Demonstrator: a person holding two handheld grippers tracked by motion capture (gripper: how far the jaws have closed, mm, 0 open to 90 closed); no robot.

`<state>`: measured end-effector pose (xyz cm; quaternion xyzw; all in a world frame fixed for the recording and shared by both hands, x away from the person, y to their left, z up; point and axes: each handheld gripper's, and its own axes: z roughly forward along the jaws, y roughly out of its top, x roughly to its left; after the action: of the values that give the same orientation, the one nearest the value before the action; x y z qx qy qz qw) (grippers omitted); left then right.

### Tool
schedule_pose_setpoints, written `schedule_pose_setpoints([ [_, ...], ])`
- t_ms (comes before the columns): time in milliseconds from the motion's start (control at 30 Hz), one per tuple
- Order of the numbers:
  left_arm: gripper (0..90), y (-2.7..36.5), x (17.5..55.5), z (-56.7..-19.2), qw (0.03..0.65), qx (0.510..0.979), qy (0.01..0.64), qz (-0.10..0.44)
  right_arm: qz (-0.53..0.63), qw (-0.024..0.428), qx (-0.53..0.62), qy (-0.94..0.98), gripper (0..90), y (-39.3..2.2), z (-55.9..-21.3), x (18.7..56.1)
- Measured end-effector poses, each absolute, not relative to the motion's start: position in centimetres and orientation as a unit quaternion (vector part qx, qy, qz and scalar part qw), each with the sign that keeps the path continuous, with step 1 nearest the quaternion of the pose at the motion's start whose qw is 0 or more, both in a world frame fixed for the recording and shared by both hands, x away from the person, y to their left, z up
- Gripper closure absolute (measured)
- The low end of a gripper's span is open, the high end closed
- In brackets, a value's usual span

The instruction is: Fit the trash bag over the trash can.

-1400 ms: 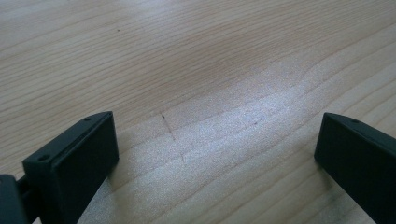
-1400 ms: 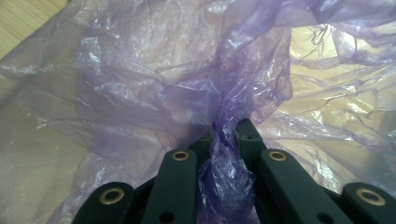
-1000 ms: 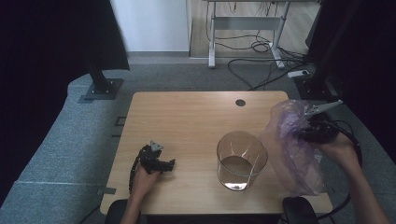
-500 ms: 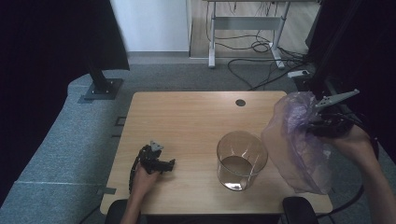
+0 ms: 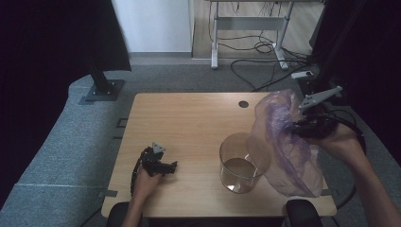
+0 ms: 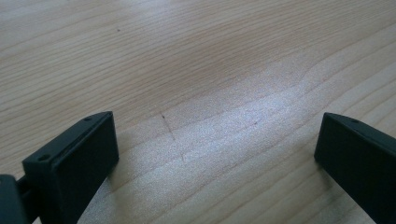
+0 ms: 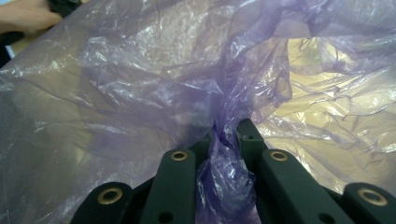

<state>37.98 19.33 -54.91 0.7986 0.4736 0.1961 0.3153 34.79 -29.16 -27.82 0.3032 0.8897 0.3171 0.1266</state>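
Wooden table (image 5: 189, 118) under me: right gripper (image 7: 227, 133) pinches the purple bag (image 5: 283, 142) (bunched tight) beside the clear tub (image 5: 241, 163); left gripper (image 5: 158, 163), well apart from it, gapes wide, holding nothing.

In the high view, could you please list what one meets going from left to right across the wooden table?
Left claw resting on the light wooden table → clear round glass container → crumpled translucent purple plastic bag → right claw gripping the bag.
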Motion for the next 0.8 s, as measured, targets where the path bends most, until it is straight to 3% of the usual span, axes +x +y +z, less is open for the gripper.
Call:
schedule_pose_setpoints([
  [367, 0.0, 19.3, 38.0, -54.9, 0.316, 0.799, 0.473, 0.196, 0.321, 0.098, 0.249, 0.908, 80.1, -23.0, -28.2, 35.9],
  [800, 0.0, 19.3, 38.0, -54.9, 0.316, 0.799, 0.473, 0.196, 0.279, 0.066, 0.206, 0.936, 80.2, -16.1, -31.8, 37.4],
])
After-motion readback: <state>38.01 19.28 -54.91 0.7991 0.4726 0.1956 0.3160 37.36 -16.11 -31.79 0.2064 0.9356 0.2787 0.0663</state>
